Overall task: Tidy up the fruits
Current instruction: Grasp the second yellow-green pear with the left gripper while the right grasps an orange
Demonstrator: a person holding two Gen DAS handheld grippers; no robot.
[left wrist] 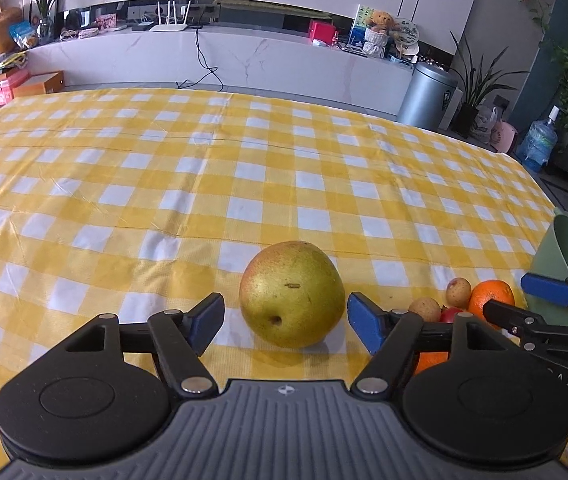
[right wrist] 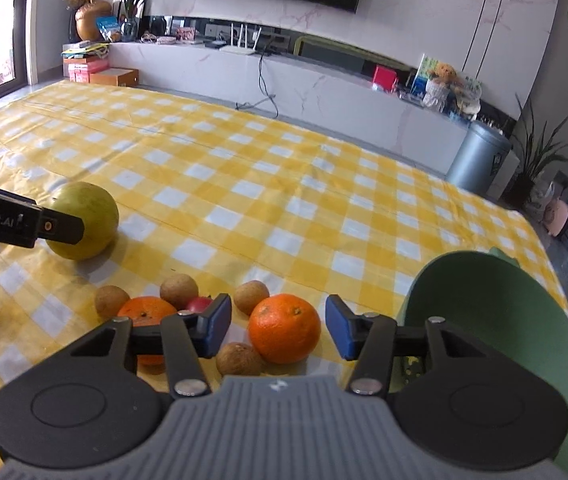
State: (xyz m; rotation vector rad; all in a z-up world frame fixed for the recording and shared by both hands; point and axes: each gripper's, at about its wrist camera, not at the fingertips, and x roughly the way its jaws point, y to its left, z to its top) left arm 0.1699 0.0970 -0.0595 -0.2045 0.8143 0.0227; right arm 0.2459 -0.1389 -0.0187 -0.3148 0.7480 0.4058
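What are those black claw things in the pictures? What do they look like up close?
Two matching handheld tools. The left gripper and right gripper each have black linked bars with silver rivets, fingers with blue pads, round black discs and a ribbed grey body. One side carries white lettering.

text: "nRobot.AI" | on: left tool's body (right wrist: 4, 222) | text: "AS" | on: right tool's arm (left wrist: 564, 380)

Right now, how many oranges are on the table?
2: one orange between the right gripper's jaws, the other orange left of it, partly behind a finger. More may be hidden.
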